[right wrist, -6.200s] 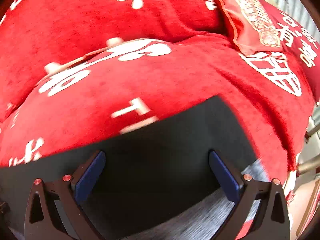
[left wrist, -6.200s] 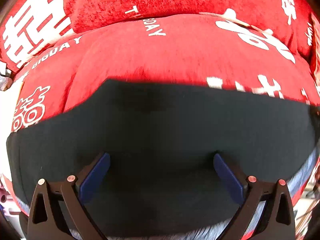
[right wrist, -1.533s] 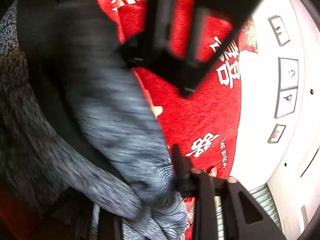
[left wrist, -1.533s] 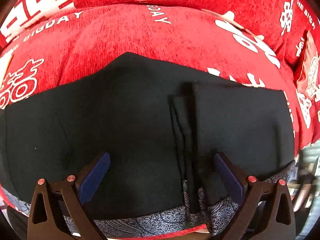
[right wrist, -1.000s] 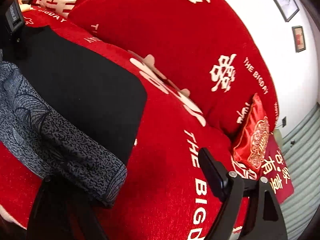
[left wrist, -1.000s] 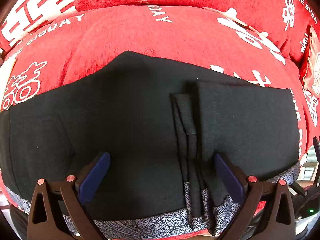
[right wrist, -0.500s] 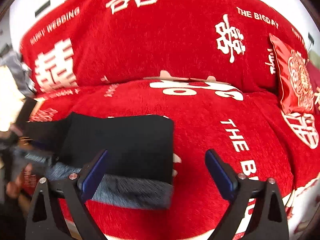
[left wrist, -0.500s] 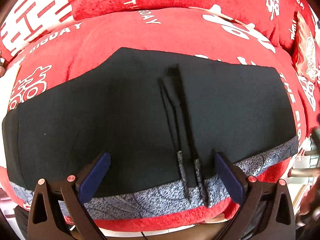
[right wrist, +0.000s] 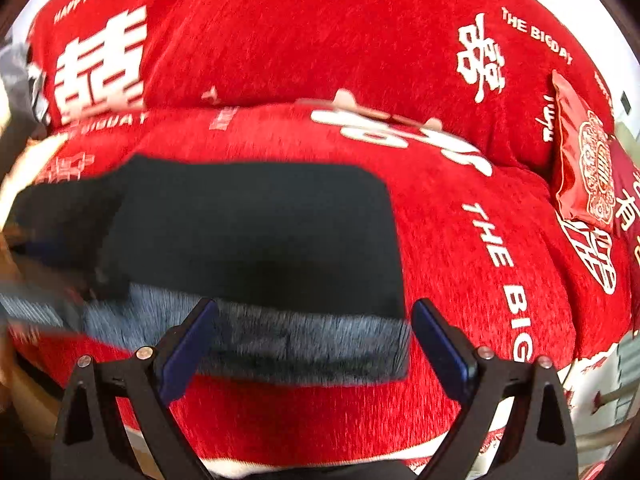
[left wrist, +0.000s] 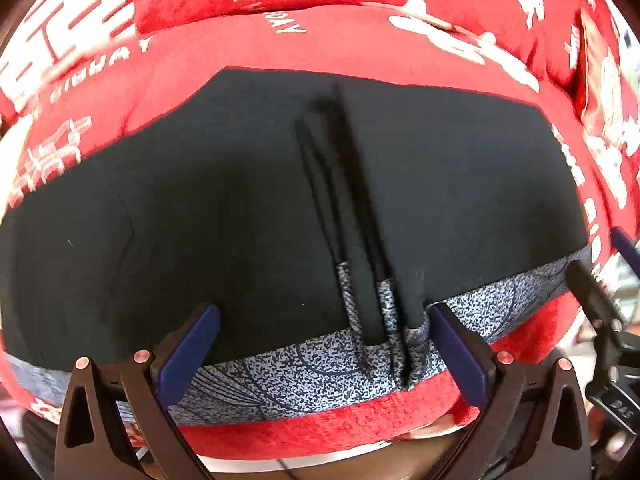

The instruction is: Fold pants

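Note:
Black pants with a grey patterned band along the near edge lie spread flat on a red cushion. A narrow pleat of bunched cloth runs front to back near the middle. My left gripper is open and empty, just above the grey band. In the right wrist view the pants lie left of centre, their right edge squared off. My right gripper is open and empty over the band. The right gripper also shows at the left wrist view's right edge.
The red sofa cover with white lettering spreads all round the pants. A back cushion rises behind. A small red embroidered pillow leans at the far right. The sofa's front edge is just below the band.
The right gripper swung round from the side and now faces the sofa with the pants' right end before it. The folded-over cloth flattened into a thin pleat. The left gripper pulled back slightly.

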Motion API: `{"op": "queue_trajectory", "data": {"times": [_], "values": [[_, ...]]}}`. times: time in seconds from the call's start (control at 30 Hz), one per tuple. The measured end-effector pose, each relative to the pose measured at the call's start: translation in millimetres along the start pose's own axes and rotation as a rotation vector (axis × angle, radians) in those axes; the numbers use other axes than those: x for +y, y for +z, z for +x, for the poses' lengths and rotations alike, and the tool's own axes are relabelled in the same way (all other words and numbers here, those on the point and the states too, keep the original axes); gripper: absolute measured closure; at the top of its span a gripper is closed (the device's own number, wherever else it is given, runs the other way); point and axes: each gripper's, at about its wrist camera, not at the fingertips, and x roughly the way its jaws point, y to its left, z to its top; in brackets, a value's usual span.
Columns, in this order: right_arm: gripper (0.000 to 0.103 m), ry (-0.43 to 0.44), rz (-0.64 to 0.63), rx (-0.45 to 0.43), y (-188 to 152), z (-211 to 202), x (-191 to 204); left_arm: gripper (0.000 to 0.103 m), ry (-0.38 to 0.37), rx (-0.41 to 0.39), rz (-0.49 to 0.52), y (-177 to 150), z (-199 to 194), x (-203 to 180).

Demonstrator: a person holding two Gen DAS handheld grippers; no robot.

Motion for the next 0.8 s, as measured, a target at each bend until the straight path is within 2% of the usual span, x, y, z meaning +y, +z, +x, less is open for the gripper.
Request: {"op": "queue_trajectory", "data": {"times": [0.07, 0.1, 0.13, 0.23, 0.37, 0.5, 0.63, 0.73, 0.8], "values": [[0.005, 0.057, -0.029, 0.079, 1.8, 24.0, 6.3, 0.0, 0.009, 0.001, 0.003, -1.9, -0.9, 0.6], [0.005, 0.058, -0.074, 0.146, 1.3, 40.5, 12.2, 0.0, 0.014, -0.001, 0.012, -3.5, -0.8, -0.4], [0.004, 0.038, -0.088, 0.144, 2.2, 43.7, 14.0, 0.0, 0.021, -0.006, 0.016, -4.8, -0.9, -1.5], [0.003, 0.057, -0.053, 0.118, 19.6, 46.5, 10.1, 0.0, 0.028, -0.02, 0.011, -7.3, -1.0, -1.6], [0.0, 0.058, -0.017, 0.184, 51.2, 80.9, 1.1, 0.0, 0.033, -0.026, 0.007, -7.2, 0.2, -3.4], [0.0, 0.072, 0.046, 0.213, 80.3, 113.8, -6.3, 0.0, 0.021, -0.031, 0.001, -8.2, -0.4, 1.2], [0.0, 0.071, -0.008, 0.216, 88.1, 120.6, -0.7, 0.0, 0.018, -0.034, -0.001, -8.5, 1.0, 1.1], [0.0, 0.066, 0.027, 0.231, 92.4, 112.7, -3.8, 0.0, 0.005, -0.03, -0.013, -9.7, -2.9, 3.8], [0.0, 0.097, 0.072, 0.167, 94.4, 93.4, 1.5, 0.0, -0.022, -0.032, -0.057, -14.7, -11.7, 14.2]]}}
